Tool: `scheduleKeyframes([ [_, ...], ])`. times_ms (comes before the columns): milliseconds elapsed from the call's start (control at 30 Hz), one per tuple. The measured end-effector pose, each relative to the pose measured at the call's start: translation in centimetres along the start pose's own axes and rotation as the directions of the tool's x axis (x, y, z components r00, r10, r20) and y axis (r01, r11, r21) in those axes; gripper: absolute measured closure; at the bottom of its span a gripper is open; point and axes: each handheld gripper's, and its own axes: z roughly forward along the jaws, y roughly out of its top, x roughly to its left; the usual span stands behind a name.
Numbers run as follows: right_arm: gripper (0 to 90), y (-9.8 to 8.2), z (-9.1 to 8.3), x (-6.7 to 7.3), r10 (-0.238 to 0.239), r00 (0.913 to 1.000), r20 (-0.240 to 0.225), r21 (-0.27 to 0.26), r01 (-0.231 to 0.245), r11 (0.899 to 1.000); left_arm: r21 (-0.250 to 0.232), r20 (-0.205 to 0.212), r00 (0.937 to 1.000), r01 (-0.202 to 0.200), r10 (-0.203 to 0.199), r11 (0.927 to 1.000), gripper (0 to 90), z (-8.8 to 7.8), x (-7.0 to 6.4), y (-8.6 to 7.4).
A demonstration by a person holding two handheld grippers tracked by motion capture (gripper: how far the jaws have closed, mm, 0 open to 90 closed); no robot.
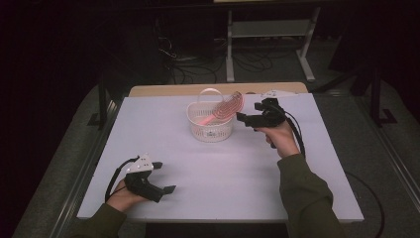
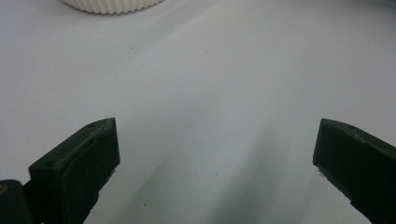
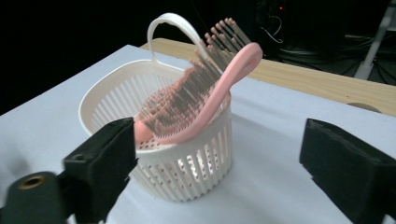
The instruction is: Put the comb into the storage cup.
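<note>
A white slatted basket [image 1: 210, 131] with an arched handle stands at the back middle of the white table top [image 1: 223, 173]. A pink hairbrush [image 1: 225, 108] lies in it, its head leaning out over the right rim. My right gripper [image 1: 243, 119] hovers just right of the basket, pointing at it, open and empty. In the right gripper view the basket [image 3: 187, 172] and brush [image 3: 210, 98] sit beyond the spread jaws of the right gripper [image 3: 219, 140], untouched. My left gripper [image 1: 165, 176] rests at the front left, open with nothing between its fingers. The left gripper [image 2: 215, 140] faces bare table, with the basket's base [image 2: 112, 4] far ahead.
A wooden strip [image 1: 163, 90] runs along the table's far edge, with a small white object [image 1: 275, 92] on it at the back right. Beyond lie a metal frame [image 1: 267, 29] and cables on a dark floor. The table's edges drop off left and right.
</note>
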Motion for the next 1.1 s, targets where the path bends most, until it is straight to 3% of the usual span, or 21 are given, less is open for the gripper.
scheduleKeyframes([
  [300,0.0,-1.2,-0.6,0.2,-0.046,0.9989,0.006,0.039,0.046,0.998,-0.003,-0.002,1.0000,-0.001,0.001,1.0000,0.2,-0.1,0.0,0.0],
  [667,0.0,-2.7,-1.9,0.7,-0.083,0.9965,-0.002,0.062,0.083,0.995,-0.011,-0.007,1.0000,0.003,-0.003,0.9999,0.2,-0.1,0.1,0.0],
  [1100,0.0,-5.6,-3.2,1.7,-0.092,0.9955,-0.021,0.112,0.094,0.989,-0.015,-0.010,0.9999,-0.001,0.001,0.9999,0.2,-0.2,0.0,0.1],
])
